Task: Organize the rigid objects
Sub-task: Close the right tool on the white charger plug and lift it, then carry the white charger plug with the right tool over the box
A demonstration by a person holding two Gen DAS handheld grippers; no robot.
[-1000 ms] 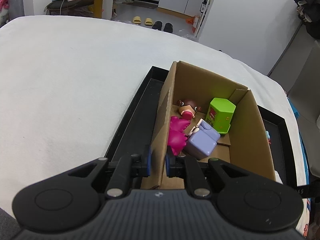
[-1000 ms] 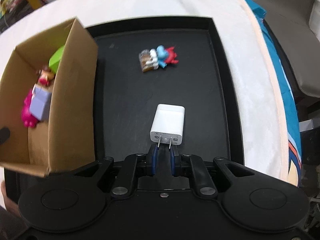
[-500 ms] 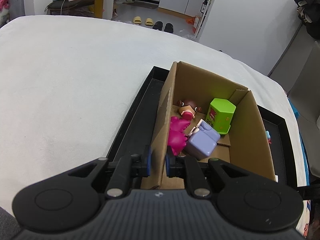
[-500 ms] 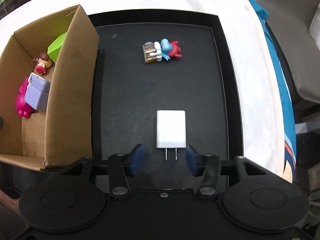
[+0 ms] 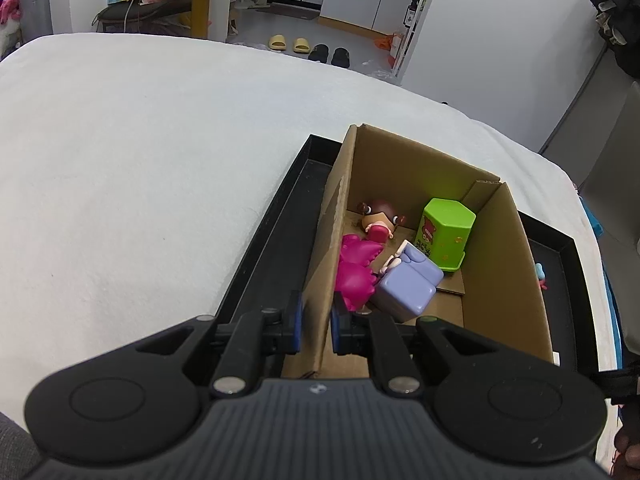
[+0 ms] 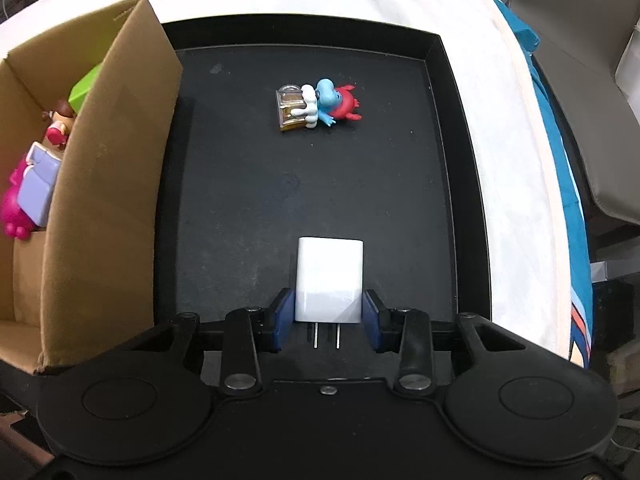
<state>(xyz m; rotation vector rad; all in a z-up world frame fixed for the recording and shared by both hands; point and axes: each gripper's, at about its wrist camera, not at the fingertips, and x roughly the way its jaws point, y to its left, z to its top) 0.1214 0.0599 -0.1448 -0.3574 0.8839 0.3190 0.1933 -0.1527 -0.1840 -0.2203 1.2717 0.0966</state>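
Note:
A white plug charger (image 6: 329, 276) lies on the black tray (image 6: 452, 80), prongs toward me. My right gripper (image 6: 328, 312) is open, its blue pads on either side of the charger's near end, with small gaps. A blue and red figure with a small chest (image 6: 316, 107) lies farther back on the tray. My left gripper (image 5: 316, 320) is shut on the near left wall of the cardboard box (image 5: 324, 248). In the box lie a green container (image 5: 446, 234), a purple block (image 5: 408, 282), a pink toy (image 5: 354, 272) and a small doll (image 5: 378, 218).
The tray sits on a white cloth-covered table (image 5: 140, 160). The box (image 6: 100, 184) stands on the tray's left part. A grey chair (image 6: 592, 80) and blue fabric (image 6: 568, 184) lie past the table's right edge.
My right gripper let go of the charger's prongs, opened wide, then moved forward so its pads flank the charger's body. The left gripper kept still on the box wall.

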